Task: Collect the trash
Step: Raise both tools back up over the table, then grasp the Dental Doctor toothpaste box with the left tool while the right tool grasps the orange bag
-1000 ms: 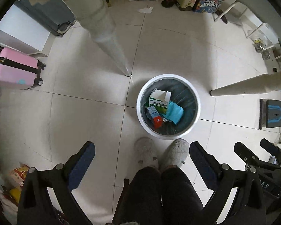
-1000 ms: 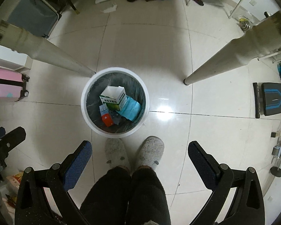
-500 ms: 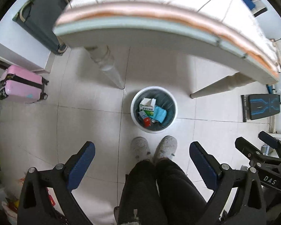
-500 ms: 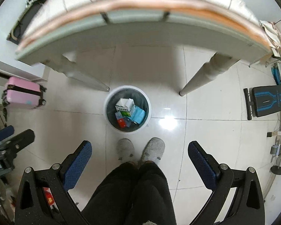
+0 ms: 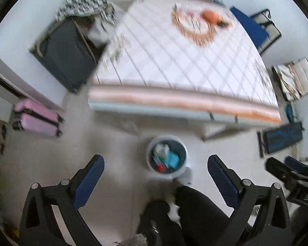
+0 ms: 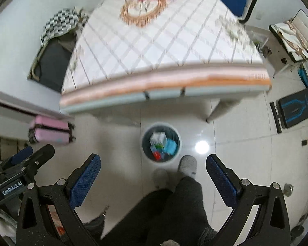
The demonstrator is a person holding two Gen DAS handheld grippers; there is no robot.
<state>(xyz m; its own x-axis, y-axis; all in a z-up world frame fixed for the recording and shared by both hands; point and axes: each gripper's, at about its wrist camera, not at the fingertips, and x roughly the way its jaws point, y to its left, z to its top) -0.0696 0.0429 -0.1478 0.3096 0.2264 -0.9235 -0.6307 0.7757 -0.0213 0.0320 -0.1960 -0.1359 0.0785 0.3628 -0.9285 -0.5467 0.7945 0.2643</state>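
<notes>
Both tongs are held spread and empty: left gripper [image 5: 155, 172], right gripper [image 6: 153, 170]. Between their fingers, at lower centre, the trash bin [image 6: 146, 154] is seen on the floor, holding cartons [image 6: 158, 139]. Above it a table [image 6: 154, 47] is noted; a pink suitcase [image 6: 50, 132] at left.

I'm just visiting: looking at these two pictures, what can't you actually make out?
- Printing on the boxes in the trash bin: too small, blurred in both views.
- Orange object on the table: left view motion-blurred, far off; unidentifiable.
- Floor under the table: hidden by the tabletop.
- Left gripper and right gripper: bodies cut off by the bottom edge.
</notes>
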